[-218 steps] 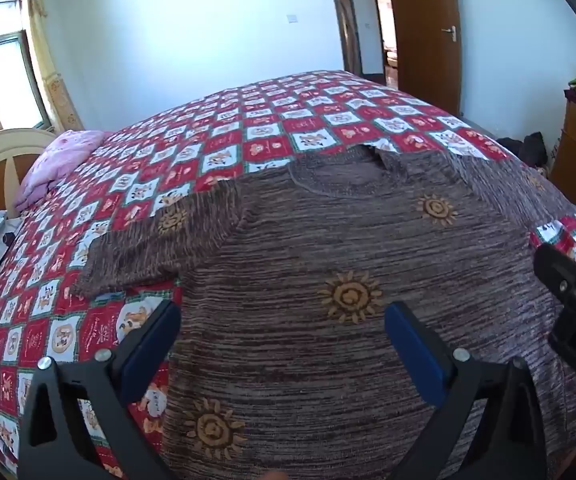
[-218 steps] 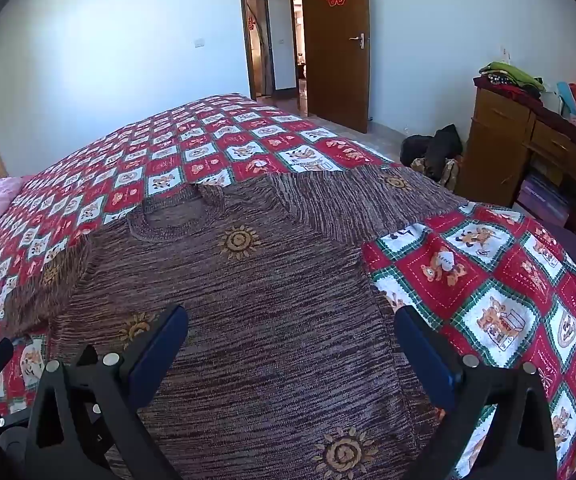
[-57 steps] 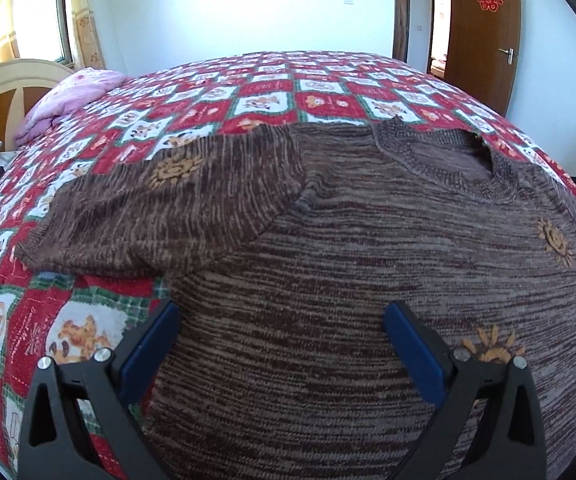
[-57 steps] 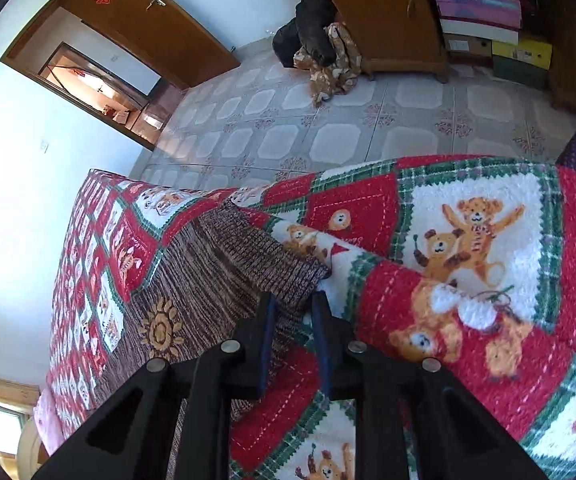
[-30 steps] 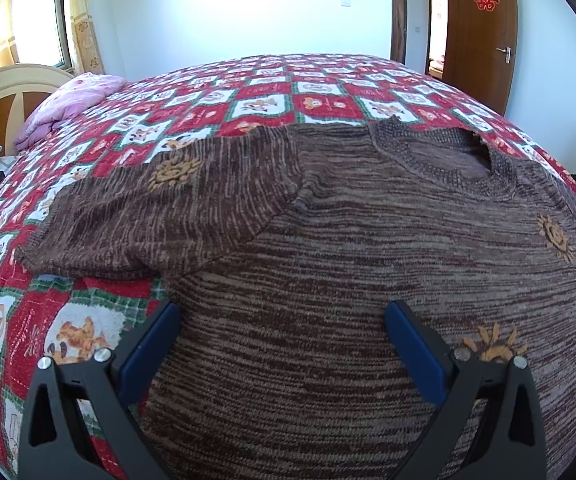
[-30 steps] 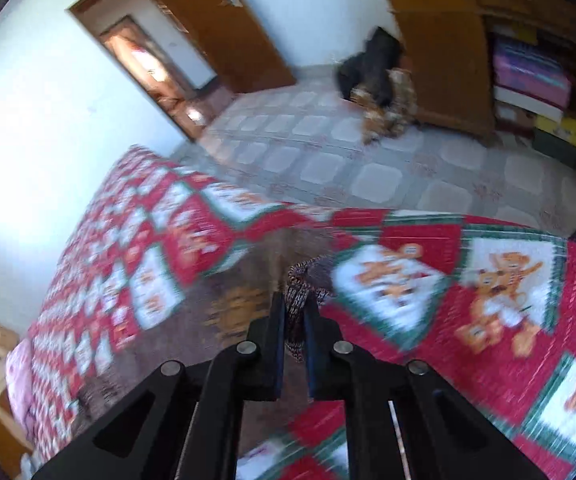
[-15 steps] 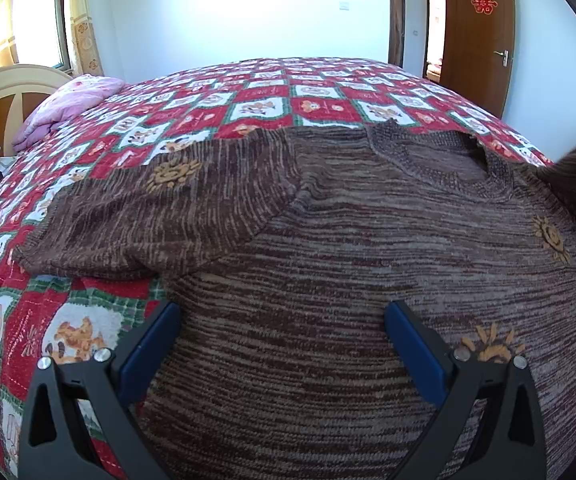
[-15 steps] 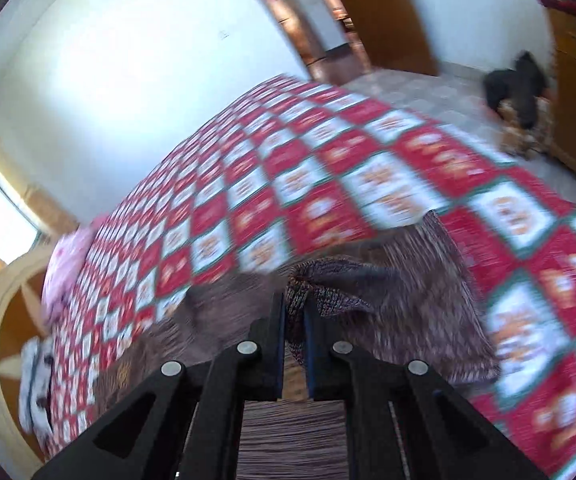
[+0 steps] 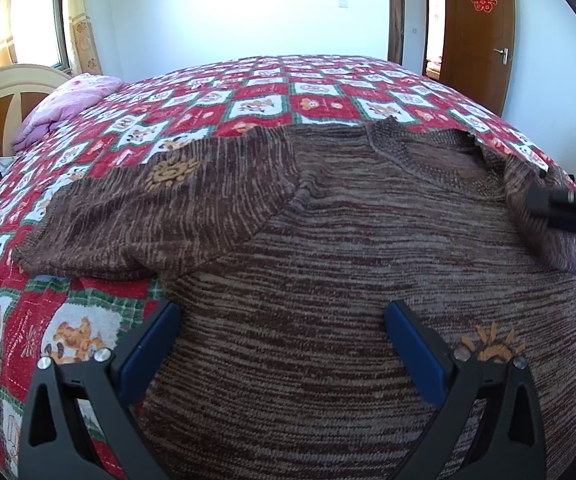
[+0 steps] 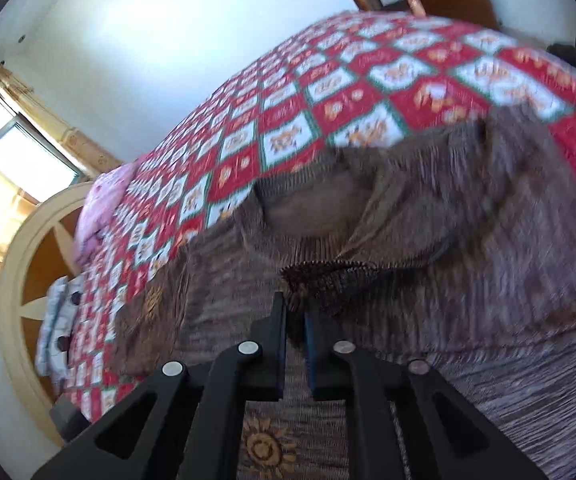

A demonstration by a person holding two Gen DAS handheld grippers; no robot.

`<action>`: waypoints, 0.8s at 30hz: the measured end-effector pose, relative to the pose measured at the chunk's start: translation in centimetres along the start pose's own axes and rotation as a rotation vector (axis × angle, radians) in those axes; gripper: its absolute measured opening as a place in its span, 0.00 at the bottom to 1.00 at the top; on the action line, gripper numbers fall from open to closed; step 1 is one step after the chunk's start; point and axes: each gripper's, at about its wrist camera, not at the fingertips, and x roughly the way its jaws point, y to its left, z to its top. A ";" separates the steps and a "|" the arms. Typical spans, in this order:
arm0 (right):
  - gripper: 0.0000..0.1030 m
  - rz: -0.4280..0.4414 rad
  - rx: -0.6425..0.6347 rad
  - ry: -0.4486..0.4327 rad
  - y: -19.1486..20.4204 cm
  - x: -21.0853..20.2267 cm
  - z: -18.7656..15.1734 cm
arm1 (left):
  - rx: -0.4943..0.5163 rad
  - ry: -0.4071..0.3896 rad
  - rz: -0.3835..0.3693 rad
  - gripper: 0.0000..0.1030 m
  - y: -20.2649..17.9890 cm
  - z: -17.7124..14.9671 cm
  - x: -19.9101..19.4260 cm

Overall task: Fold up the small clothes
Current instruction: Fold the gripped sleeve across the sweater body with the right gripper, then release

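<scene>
moved: right gripper (image 10: 295,312) carried sleeve cuff (image 10: 328,276) inward over brown marled knit sweater (image 9: 328,300), making the fold | fingers: right pinching cuff; left gripper (image 9: 284,344) wide, empty | sweater flat on red-checked quilted bed (image 9: 272,96)

Bright window (image 10: 20,144) daylight; right wrist view motion-blurred (fisheye edges).

Motion blur is smearing the whole right wrist view, so the quilt (image 10: 368,92) squares are reading only as smudges. The sweater (image 9: 328,280) is running off the bottom and right edges of the left wrist view, hiding its hem. The right tool (image 9: 544,204) is poking in at that edge, mostly cut off, its tips buried in the sleeve (image 10: 408,248).
</scene>
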 end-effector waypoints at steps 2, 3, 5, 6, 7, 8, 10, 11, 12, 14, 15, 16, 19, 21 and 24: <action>0.30 0.015 0.023 0.054 -0.8 0.7 -0.5 | 0.002 0.012 0.001 1.00 0.0 0.1 0.1; 0.41 0.024 0.031 0.072 -1.1 0.8 -0.6 | 0.002 0.019 0.000 1.00 -0.1 0.2 0.1; 0.64 0.071 0.039 0.070 -1.8 0.2 -1.1 | 0.010 0.035 -0.014 1.00 -0.1 0.5 0.0; 0.64 0.081 0.032 0.052 -2.0 -0.5 -1.2 | 0.018 0.041 -0.021 1.00 -0.2 0.7 -0.1; 0.64 0.086 0.023 0.033 -2.1 -1.3 -1.2 | 0.039 0.051 -0.042 1.00 -0.6 1.1 -0.5; 0.64 0.094 0.010 -0.007 -2.2 -2.5 -1.2 | 0.051 0.050 -0.057 1.00 -1.0 1.3 -0.8; 0.63 0.072 -0.016 -0.088 -2.6 -4.7 -0.9 | 0.089 0.027 -0.110 1.00 -2.7 2.2 -1.8; 0.63 0.042 -0.028 -0.126 -2.8 -5.6 -0.6 | 0.109 0.015 -0.154 1.00 -3.8 2.7 -2.2; 0.63 0.021 -0.038 -0.153 -3.1 -6.2 -0.1 | 0.132 0.004 -0.204 1.00 -5.1 3.3 -2.4; 0.52 0.002 -0.050 -0.170 -3.7 -6.7 1.1 | 0.171 -0.001 -0.264 1.00 -7.2 4.4 -2.3; 0.46 -0.006 -0.048 -0.164 -4.2 -6.6 2.0 | 0.199 -0.003 -0.297 1.00 -8.8 5.0 -1.9; 0.41 -0.004 -0.049 -0.152 -4.4 -6.3 2.6 | 0.219 -0.008 -0.309 1.00 -9.7 5.3 -1.6; 0.39 -0.008 -0.071 -0.105 -5.1 -4.8 4.5 | 0.279 0.005 -0.292 1.00 -12.4 5.7 -0.1; 0.39 -0.016 -0.088 -0.081 -5.3 -3.4 5.4 | 0.262 0.048 -0.319 0.99 -13.0 5.9 1.2; 0.39 -0.018 -0.094 -0.034 -5.8 -1.4 6.2 | 0.196 0.123 -0.377 0.79 -12.8 6.0 2.9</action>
